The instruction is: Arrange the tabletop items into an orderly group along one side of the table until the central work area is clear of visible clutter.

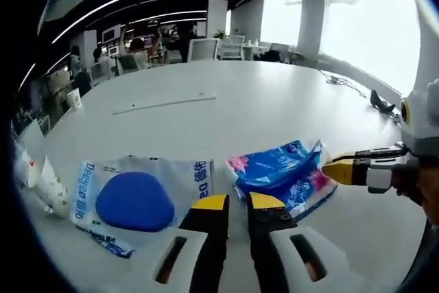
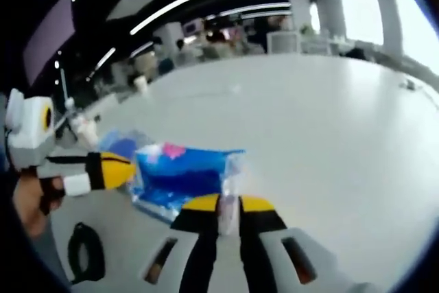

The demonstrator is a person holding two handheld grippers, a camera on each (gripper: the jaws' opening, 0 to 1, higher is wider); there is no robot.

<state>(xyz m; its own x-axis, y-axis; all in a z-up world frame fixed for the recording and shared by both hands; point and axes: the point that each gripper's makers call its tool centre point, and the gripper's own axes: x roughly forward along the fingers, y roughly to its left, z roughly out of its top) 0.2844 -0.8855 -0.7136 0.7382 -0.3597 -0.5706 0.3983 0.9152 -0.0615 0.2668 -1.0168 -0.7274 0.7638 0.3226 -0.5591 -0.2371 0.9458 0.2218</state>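
White table (image 1: pixel 274 108), broad and round-edged, takes up most of both views; beyond it an open office with long curved ceiling light strips, rows of desks and chairs, people seated far off, and bright windows toward 1–2 o'clock in the left gripper view.

A white-and-blue package (image 1: pixel 137 200) with a big blue oval on it lies flat at about 8 o'clock in the left gripper view, just beside the left gripper's tips. Next to it, around 5 o'clock of centre, sits a blue plastic bag (image 1: pixel 281 173) with pink flower print, crumpled, one corner lifted.

Left gripper (image 1: pixel 238 205): yellow-tipped black jaws nearly together, a narrow gap between them, nothing caught there; tips rest in the strip of bare table between the two packets.

Right gripper (image 2: pixel 226 205): jaws pinched on the clear edge of the blue plastic bag, which spreads toward 10 o'clock in the right gripper view. In the left gripper view it enters from 3 o'clock, tip at the bag's raised corner.

Smaller items: a long white ruler-like strip (image 1: pixel 164 103) well apart at mid-table; crumpled white paper cups (image 1: pixel 48 183) at the 9 o'clock edge; a dark cable (image 1: pixel 381 104) at 2 o'clock near the far rim; a black loop object (image 2: pixel 86 255) at 7 o'clock in the right gripper view.
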